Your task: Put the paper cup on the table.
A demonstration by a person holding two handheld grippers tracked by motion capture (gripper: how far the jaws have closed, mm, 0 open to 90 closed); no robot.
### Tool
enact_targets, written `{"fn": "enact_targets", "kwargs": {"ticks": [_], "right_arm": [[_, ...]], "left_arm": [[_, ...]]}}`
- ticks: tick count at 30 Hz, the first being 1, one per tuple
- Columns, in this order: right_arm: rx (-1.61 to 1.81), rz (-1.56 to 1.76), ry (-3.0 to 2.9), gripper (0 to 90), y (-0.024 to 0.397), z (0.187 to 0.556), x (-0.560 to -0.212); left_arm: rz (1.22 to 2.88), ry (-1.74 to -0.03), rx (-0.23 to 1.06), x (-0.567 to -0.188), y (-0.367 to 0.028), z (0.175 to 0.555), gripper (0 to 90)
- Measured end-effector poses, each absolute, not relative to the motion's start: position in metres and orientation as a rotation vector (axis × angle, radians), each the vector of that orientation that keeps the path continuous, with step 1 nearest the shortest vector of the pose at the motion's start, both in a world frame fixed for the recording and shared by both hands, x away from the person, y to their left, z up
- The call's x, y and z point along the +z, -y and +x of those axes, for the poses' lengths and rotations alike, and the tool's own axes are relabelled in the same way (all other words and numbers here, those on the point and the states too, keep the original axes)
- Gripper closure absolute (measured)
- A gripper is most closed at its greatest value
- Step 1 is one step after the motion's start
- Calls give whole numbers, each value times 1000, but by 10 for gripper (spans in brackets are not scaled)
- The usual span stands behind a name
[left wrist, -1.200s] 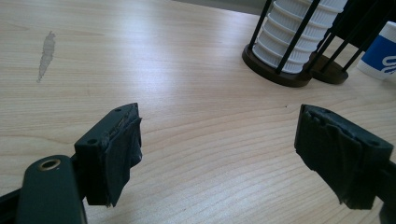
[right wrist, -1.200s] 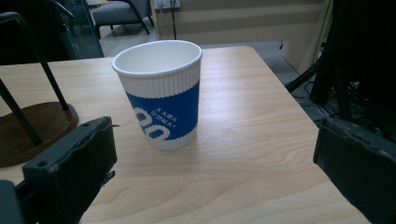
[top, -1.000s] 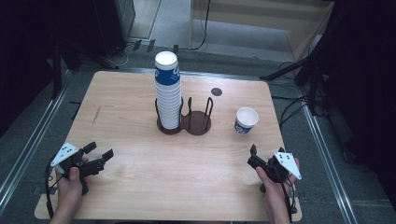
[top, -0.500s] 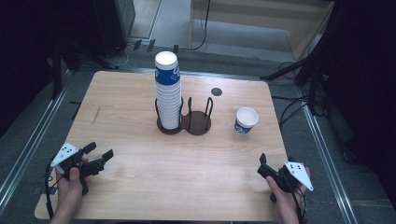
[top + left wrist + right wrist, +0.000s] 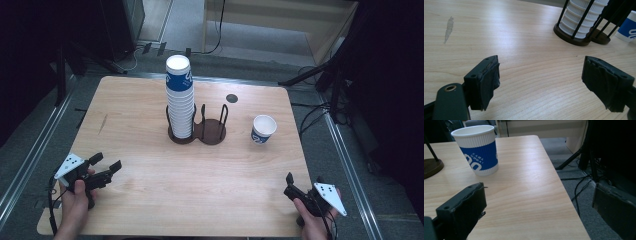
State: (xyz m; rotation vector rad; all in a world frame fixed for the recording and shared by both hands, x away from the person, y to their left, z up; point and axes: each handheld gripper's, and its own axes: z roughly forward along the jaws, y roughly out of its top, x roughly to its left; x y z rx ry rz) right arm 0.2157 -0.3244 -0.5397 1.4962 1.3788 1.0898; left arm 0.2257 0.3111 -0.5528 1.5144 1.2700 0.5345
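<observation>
A tall stack of white and blue paper cups (image 5: 179, 97) stands in the left ring of a dark two-ring holder (image 5: 210, 131) at the table's middle. The stack (image 5: 584, 15) and holder (image 5: 599, 37) show again far off in the left gripper view. One single cup (image 5: 263, 129) sits upright to the holder's right, and it stands close ahead in the right gripper view as the cup (image 5: 477, 150). My left gripper (image 5: 107, 165) rests open at the front left of the table, nothing between its pads (image 5: 486, 80). My right gripper (image 5: 302, 181) is open at the front right corner, half over the table's edge.
The wooden table (image 5: 150, 195) has a small black round mark (image 5: 231, 98) behind the holder and a pale smear (image 5: 448, 27) on its left side. Cables and stand legs (image 5: 320, 115) lie on the grey floor to the right.
My right gripper has drawn back and outward toward the front right corner of the table. The left gripper and the cups have stayed where they were.
</observation>
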Motion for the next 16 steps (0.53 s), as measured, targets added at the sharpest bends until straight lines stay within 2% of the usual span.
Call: {"fn": "enact_targets", "kwargs": {"ticks": [16], "right_arm": [[1063,1502,-1362,0,336,202,-546]], "left_arm": [[1491,-1272,528,-553,-312,225,155]]}}
